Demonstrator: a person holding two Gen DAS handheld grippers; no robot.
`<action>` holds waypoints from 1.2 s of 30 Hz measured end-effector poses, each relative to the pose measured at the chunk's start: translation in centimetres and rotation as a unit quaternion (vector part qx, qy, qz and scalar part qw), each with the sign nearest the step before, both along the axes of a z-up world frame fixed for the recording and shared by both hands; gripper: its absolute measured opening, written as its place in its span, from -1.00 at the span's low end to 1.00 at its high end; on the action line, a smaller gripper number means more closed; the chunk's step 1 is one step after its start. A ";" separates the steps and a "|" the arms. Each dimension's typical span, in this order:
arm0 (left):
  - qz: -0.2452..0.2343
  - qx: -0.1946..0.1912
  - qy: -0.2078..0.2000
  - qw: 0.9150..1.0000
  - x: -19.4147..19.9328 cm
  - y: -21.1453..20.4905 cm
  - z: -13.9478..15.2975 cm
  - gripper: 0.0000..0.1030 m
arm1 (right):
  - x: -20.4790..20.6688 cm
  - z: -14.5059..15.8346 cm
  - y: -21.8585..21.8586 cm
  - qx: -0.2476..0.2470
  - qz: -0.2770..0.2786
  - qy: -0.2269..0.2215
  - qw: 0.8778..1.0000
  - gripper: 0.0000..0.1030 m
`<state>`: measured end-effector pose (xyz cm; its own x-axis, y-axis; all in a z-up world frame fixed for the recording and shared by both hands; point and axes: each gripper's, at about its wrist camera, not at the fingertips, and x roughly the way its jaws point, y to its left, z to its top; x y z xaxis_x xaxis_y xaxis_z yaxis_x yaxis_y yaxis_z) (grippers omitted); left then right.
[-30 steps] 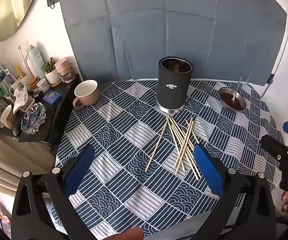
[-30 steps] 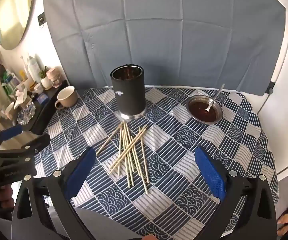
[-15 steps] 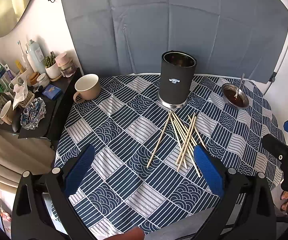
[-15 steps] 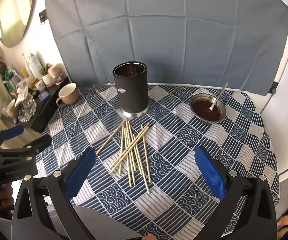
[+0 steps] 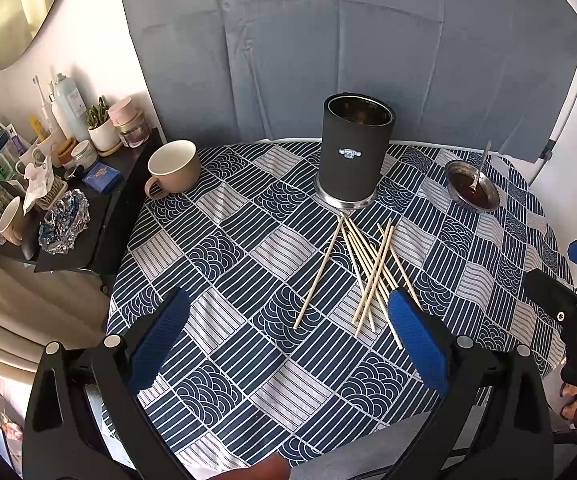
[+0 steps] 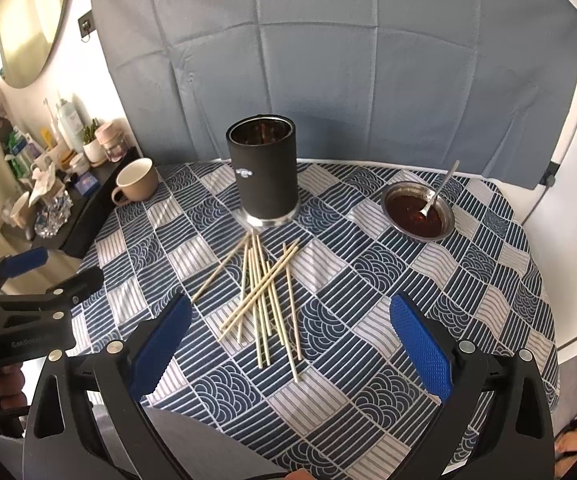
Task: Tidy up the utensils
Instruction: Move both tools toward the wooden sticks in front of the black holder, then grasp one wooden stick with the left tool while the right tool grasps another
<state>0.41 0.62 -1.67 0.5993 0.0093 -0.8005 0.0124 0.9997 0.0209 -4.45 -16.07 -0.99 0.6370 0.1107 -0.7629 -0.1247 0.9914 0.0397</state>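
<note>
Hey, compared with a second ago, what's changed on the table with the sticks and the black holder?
Only the cameras shifted: both grippers drew back and rose slightly, so more of the table shows. Nothing was grasped or released. The left gripper and right gripper stay open and empty. The wooden sticks still lie scattered before the upright black holder; the mug and sauce dish are unmoved.

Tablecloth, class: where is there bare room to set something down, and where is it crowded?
Free: the patch between the beige mug and the chopsticks, and the near right stretch below the sauce dish. Crowded: the chopstick pile in front of the black holder.
</note>
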 end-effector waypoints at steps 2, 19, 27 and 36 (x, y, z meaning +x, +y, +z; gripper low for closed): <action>0.000 -0.001 0.002 1.000 0.1 0.0 -0.1 0.89 | 0.2 0.0 0.0 -0.001 0.001 0.003 1.000 0.85; 0.003 -0.004 0.021 1.000 1.2 -0.1 -0.8 0.89 | 1.7 -0.6 0.2 -0.005 0.007 0.022 1.000 0.85; 0.008 -0.015 0.047 0.999 2.2 0.5 -1.9 0.89 | 2.7 -1.5 0.6 -0.011 0.016 0.040 0.999 0.85; 0.012 -0.025 0.096 0.995 4.1 0.9 -4.1 0.89 | 4.9 -3.7 0.5 -0.005 0.017 0.093 0.995 0.85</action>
<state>4.47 1.52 -5.78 0.4353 -0.0213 -0.9000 -0.0130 0.9995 -0.0299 0.41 -15.55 -4.69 0.4797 0.1219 -0.8689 -0.1497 0.9872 0.0558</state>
